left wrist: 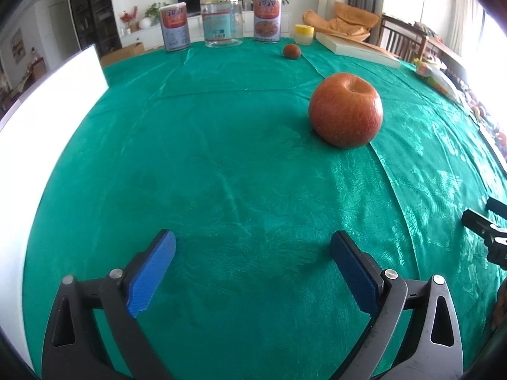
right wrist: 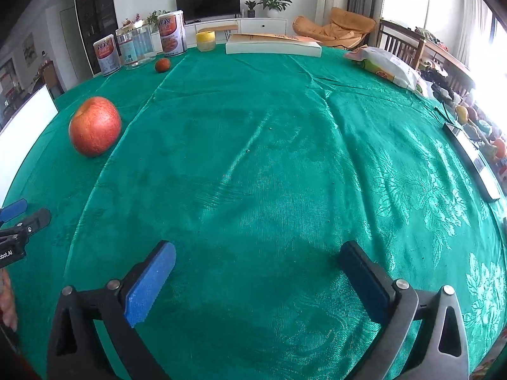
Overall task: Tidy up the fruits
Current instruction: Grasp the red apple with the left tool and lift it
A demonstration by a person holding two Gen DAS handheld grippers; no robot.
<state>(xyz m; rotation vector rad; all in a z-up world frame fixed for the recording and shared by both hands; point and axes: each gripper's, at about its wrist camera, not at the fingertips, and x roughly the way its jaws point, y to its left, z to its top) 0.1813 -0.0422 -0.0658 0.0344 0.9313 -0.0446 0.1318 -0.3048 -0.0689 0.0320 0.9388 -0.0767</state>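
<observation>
A large red apple (left wrist: 346, 110) rests on the green tablecloth (left wrist: 221, 164), ahead and to the right of my left gripper (left wrist: 252, 240). That gripper hangs open over bare cloth with nothing between its blue pads. Farther back lies a small brownish-red fruit (left wrist: 292, 51). In the right wrist view the apple (right wrist: 94, 125) sits far left and the small fruit (right wrist: 162, 65) near the back. My right gripper (right wrist: 258, 253) is open over bare cloth (right wrist: 269, 174), holding nothing. Each gripper's tip shows at the other view's edge.
Two printed cans (left wrist: 174, 28) (left wrist: 267, 18) and a clear jar (left wrist: 221, 20) stand at the far edge, with a yellow-lidded cup (left wrist: 304, 34) and a flat white box (left wrist: 358, 50). A white board (left wrist: 54, 95) stands left. A snack bag (right wrist: 385, 66) and clutter lie right.
</observation>
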